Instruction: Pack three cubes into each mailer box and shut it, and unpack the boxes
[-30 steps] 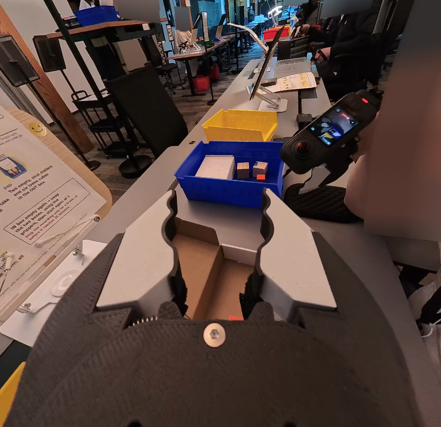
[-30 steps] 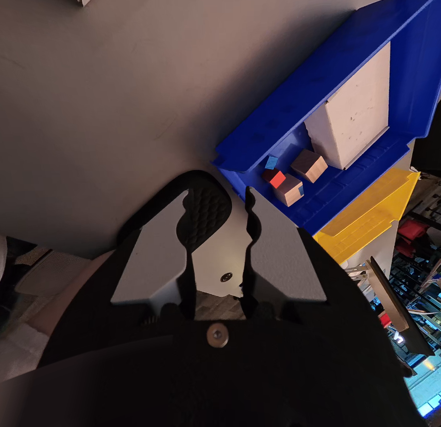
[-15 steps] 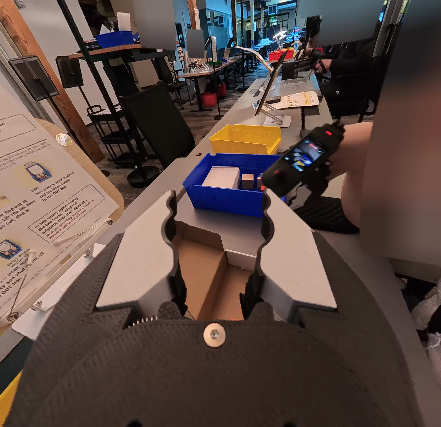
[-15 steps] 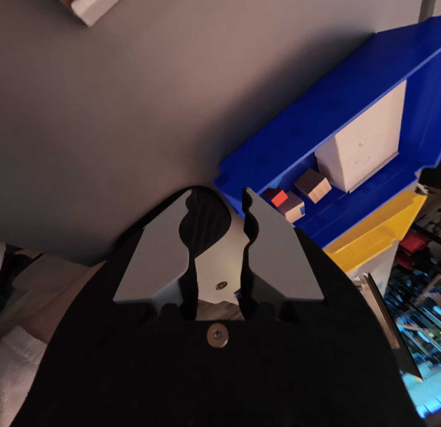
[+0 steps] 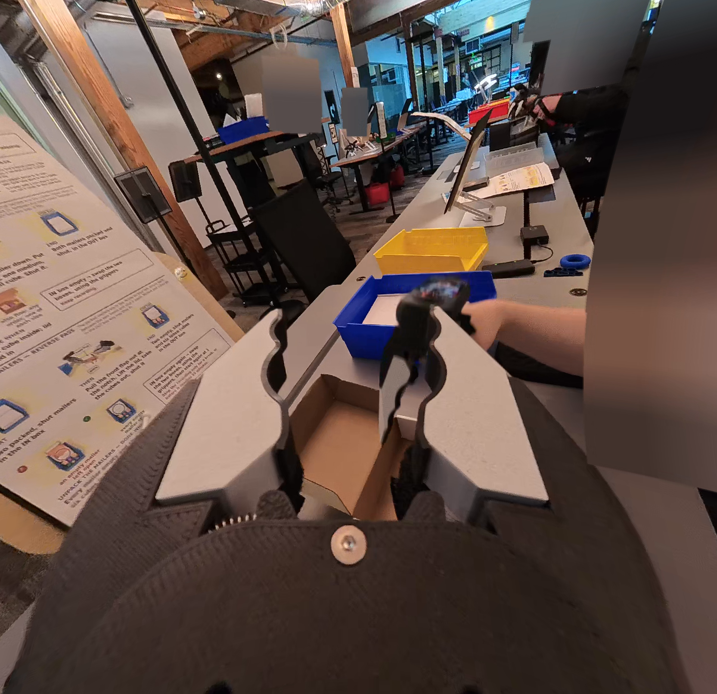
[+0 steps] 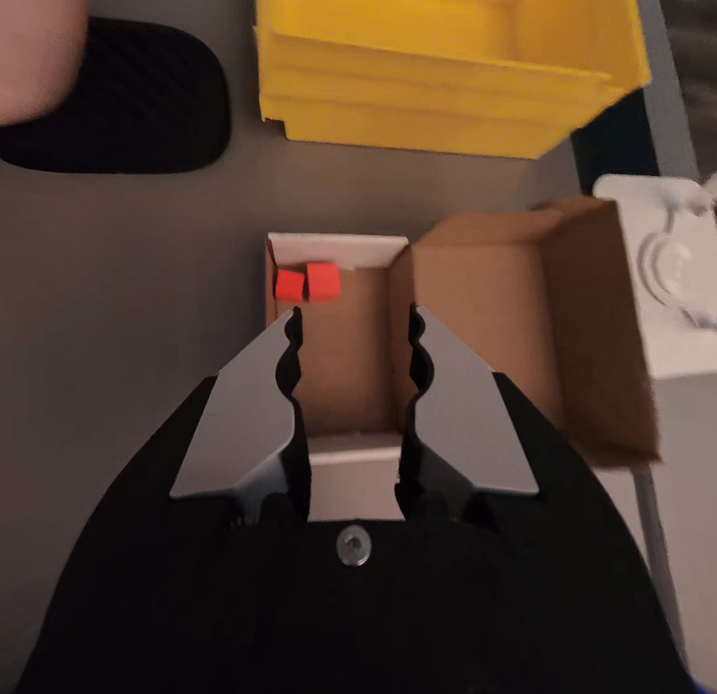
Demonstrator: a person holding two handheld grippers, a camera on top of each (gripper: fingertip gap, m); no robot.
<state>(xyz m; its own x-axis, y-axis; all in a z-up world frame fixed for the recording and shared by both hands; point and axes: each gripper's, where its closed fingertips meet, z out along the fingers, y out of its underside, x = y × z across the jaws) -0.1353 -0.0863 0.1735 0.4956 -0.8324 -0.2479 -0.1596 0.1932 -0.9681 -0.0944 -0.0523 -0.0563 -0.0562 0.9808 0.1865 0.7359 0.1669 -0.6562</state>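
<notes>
An open cardboard mailer box [image 6: 341, 369] lies on the grey table, its lid [image 6: 504, 326] folded out flat to one side. Two red cubes [image 6: 306, 283] sit together in one corner of the box. My right gripper [image 6: 355, 310] is open and empty, hovering above the box and pointing down into it. It also shows blurred in the left wrist view [image 5: 392, 411]. My left gripper [image 5: 357, 318] is open and empty, held above the near end of the same box [image 5: 341, 442]. A blue bin [image 5: 364, 338] beyond holds a closed white mailer [image 5: 382, 310].
A yellow bin [image 5: 426, 256] stands behind the blue one. Another yellow bin [image 6: 426, 93] lies close to the open box. An instruction board [image 5: 77, 326] stands on a white base [image 6: 679, 287] beside the lid. A black ribbed object [image 6: 116, 93] lies under a bare arm. Across from one pair of fingers to the other is roughly 25 centimetres.
My right gripper has swung from beside the blue bin to above the open box, and its jaws have spread wider. My left gripper has tilted up and stays open.
</notes>
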